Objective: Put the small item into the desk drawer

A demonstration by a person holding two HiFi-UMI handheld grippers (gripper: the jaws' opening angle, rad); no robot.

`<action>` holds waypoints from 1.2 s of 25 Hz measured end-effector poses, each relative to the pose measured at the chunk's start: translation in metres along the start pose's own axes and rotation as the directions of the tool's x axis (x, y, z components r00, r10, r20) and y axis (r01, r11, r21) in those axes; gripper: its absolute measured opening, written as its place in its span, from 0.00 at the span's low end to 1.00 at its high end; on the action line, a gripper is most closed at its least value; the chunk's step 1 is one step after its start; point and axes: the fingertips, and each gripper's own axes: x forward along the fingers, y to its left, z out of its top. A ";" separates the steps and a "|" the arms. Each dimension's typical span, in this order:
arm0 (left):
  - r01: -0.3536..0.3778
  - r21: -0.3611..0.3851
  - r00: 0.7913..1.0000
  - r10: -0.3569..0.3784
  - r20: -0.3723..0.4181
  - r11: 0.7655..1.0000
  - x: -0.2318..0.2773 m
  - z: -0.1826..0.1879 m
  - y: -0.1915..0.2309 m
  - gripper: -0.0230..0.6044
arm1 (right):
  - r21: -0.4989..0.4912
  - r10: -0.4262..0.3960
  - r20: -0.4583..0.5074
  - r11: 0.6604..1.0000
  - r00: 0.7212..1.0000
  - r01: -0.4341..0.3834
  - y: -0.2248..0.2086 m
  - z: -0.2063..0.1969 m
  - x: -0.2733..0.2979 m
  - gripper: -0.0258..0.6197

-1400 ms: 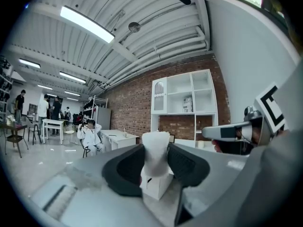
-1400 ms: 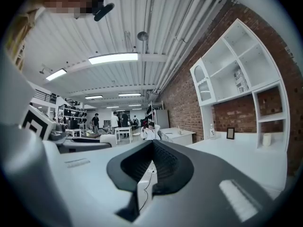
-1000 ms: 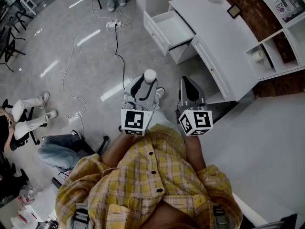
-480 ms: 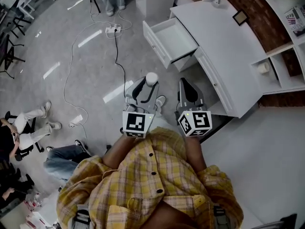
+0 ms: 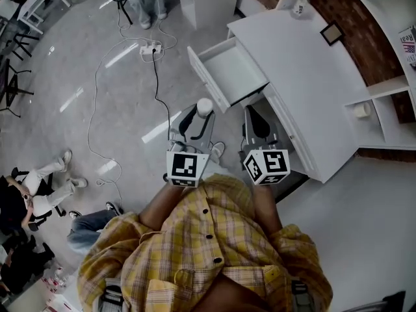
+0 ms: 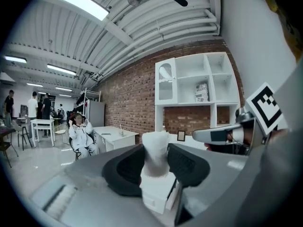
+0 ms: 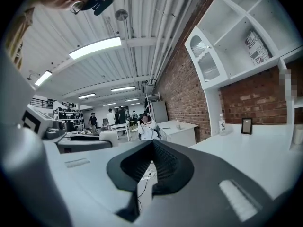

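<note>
Two grippers hang near the person, short of the open drawer (image 5: 229,70); the left gripper (image 5: 201,114) carries the small item (image 5: 205,104), which could clip the drawer front and slip out.

Left gripper view: jaws pinch the item, top protruding.

Right gripper view: right gripper (image 7: 151,145) pressed together, empty.

Count: one item, one drawer, one desk (image 5: 305,57).

The head view looks steeply down over the left hand-held gripper (image 5: 203,111), the right hand-held gripper (image 5: 255,114) and the white flat-topped desk (image 5: 312,70). Each gripper view sits close behind its own jaws, facing forward along them. Both share the red brick wall (image 6: 128,103) and the white shelf unit (image 6: 199,79).
</note>
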 end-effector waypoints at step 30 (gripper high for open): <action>0.053 -0.008 0.975 -0.053 -0.216 0.999 0.163 -0.041 0.023 0.30 | 0.110 -0.023 -0.089 0.993 0.996 0.033 -0.103 -0.031 0.106 0.03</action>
